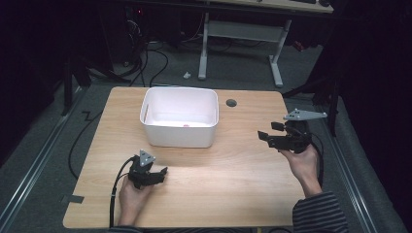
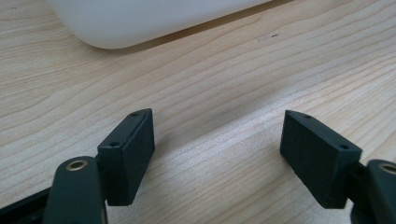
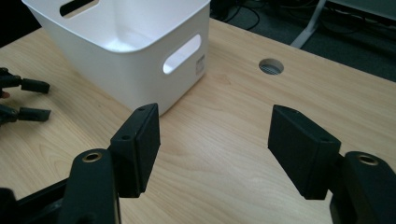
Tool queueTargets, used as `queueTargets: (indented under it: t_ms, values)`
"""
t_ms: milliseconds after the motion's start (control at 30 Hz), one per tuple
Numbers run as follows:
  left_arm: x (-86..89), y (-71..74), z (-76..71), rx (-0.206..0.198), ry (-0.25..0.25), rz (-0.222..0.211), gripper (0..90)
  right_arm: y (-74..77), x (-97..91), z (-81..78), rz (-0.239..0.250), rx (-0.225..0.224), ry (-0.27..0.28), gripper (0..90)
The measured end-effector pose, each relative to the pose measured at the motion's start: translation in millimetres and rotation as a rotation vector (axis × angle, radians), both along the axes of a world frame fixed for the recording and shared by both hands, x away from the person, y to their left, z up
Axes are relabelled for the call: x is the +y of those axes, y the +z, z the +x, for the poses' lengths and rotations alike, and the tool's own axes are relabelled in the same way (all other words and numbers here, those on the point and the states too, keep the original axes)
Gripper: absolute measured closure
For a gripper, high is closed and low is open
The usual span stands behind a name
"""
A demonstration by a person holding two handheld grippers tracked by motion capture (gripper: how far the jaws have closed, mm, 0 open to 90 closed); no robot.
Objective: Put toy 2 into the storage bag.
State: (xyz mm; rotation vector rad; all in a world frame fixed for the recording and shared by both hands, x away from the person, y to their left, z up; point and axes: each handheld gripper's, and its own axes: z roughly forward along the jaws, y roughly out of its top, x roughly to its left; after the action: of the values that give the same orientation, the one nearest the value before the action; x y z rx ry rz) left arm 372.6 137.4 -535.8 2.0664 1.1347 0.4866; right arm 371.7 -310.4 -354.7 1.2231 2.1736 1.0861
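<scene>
1. L gripper [image 1: 163, 171] sits low on the table [image 1: 233, 184], just in front of the white bin [image 1: 179, 124]; jaws wide apart, nothing between them.
2. R gripper [image 1: 266, 132] held over the table's right side, well apart from the bin, pointing toward it; jaws apart w/ nothing between, bare wood showing in the gap.
3. Bin stands upright near the table's far-middle; small pink speck [image 1: 186, 125] inside, maybe an object, too small to tell.
4. Round cable hole [image 1: 231, 103] right of the bin.
</scene>
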Motion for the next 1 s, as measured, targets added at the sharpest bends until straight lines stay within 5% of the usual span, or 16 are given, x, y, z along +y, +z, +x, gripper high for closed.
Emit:
queueTargets:
  t_ms: [100,200,733,1000]
  values:
    - [0.0,0.0,0.0,0.0,0.0,0.0,26.6,-5.2,-5.0,-5.4,0.011,0.004,-0.006,34.2]
    - [-0.1,0.0,0.0,0.0,0.0,0.0,26.6,-11.5,-5.1,-12.4,-0.057,-0.007,-0.036,34.3]
    - [-0.1,0.0,0.0,0.0,0.0,0.0,26.6,-61.9,-12.6,-31.6,0.027,0.011,-0.079,36.5]
    - [-0.1,0.0,0.0,0.0,0.001,0.001,26.6,-105.0,-9.1,-28.9,0.054,0.075,-0.097,36.7]
